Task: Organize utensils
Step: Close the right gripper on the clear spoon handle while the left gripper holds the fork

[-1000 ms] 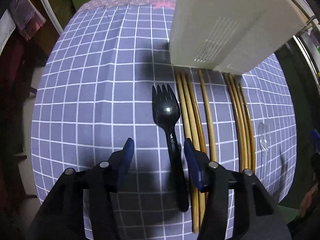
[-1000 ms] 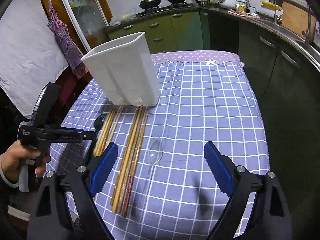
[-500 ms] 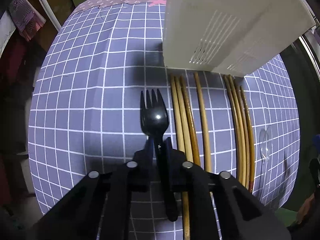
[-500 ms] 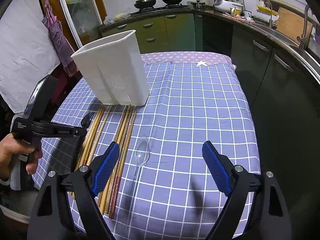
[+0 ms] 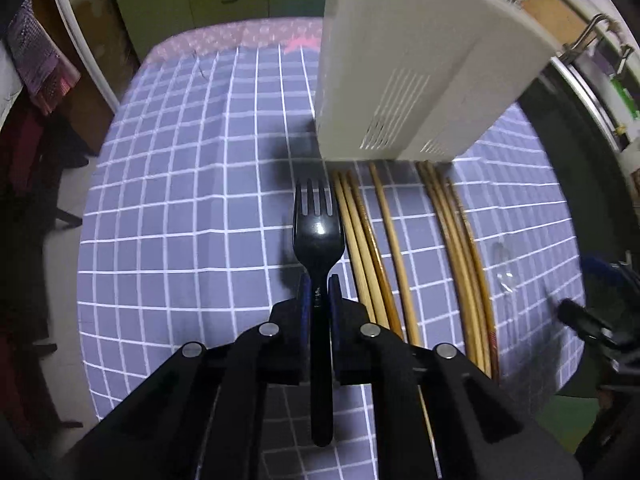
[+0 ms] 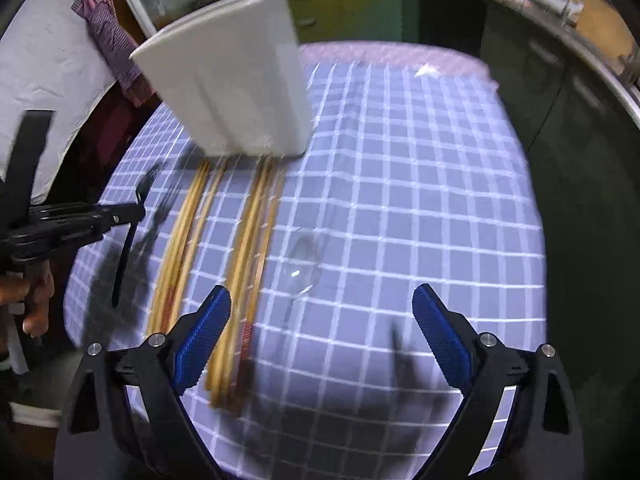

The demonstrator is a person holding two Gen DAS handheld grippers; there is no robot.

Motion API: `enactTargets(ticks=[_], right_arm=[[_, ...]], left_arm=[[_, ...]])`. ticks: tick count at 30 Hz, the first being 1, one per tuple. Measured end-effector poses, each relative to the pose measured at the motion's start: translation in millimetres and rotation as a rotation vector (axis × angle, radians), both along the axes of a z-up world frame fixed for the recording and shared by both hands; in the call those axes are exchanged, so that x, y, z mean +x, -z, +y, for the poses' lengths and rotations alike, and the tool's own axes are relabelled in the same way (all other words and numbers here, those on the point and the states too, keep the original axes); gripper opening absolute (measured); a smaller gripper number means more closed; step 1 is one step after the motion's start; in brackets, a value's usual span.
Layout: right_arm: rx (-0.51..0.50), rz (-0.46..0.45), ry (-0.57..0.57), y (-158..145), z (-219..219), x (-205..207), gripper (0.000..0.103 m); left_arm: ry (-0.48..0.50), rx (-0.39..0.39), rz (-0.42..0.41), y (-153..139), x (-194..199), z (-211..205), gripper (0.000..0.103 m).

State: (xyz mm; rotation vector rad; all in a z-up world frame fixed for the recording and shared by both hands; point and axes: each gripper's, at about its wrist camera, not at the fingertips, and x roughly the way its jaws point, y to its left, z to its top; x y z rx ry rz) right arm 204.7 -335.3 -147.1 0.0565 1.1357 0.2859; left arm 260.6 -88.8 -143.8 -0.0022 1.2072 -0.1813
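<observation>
My left gripper point(image 5: 319, 286) is shut on a black plastic fork point(image 5: 318, 236) and holds it above the cloth, tines forward; the fork also shows in the right wrist view point(image 6: 128, 240), lifted off the table. A white utensil holder point(image 5: 416, 64) stands ahead to the right, also in the right wrist view point(image 6: 236, 84). Several wooden chopsticks point(image 5: 400, 252) lie in two bunches in front of it point(image 6: 240, 248). A clear plastic spoon point(image 6: 300, 272) lies right of them. My right gripper point(image 6: 320, 332) is open and empty, just behind the spoon.
The table wears a purple checked cloth point(image 5: 180, 208). Green kitchen cabinets point(image 6: 360, 4) and a dark counter stand behind and to the right. A cloth hangs at the left point(image 6: 104, 32). The table's front edge is close below my right gripper.
My left gripper closed on the fork's handle and lifted it off the cloth. My right gripper moved forward and down towards the clear spoon, still open.
</observation>
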Motion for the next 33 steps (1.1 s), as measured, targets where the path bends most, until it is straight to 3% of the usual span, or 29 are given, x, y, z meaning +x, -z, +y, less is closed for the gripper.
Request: enactTargets(ticks=[3,5,7,8,12,17,22,30,33], right_arm=[[-0.039,0.04,-0.005,4.4,5.2,4.9,0.076],[-0.055,0.092,-0.011,11.2,8.5,10.6,0.042],[-0.059,0.154,-0.012,21.0,9.4,15.1,0.024],[-0.059,0.182,-0.018,26.1,10.7,16.6,0.021],[-0.065,0.23,-0.023,37.2,17.5,19.1,0.017],[-0.044,0.217,-0.015,33.7,26.4,23.4,0.017],[-0.083,0.221,-0.032,27.6,36.5,21.5,0.017],[-0.144,0.254,-0.035,44.0,51.5,25.4,0.017],[-0.16,0.236,-0.043,46.7,60.0,25.4,0.01]], left_arm=[[0.008,-0.005,-0.066,-13.9,-12.6,7.8,0.009],[0.009,-0.019,-0.104,-24.6,-22.2,15.7,0.009],[0.01,-0.022,-0.131,-32.2,-28.6,22.4,0.009],[0.013,-0.021,-0.145,-34.1,-30.6,28.5,0.009],[0.024,-0.015,-0.175,-41.3,-40.3,37.5,0.009],[0.034,-0.029,-0.176,-40.8,-45.9,40.0,0.009],[0.051,-0.037,-0.177,-40.5,-50.0,39.3,0.009],[0.066,-0.037,-0.182,-40.5,-51.7,39.6,0.009],[0.067,-0.04,-0.181,-40.5,-52.1,39.2,0.009]])
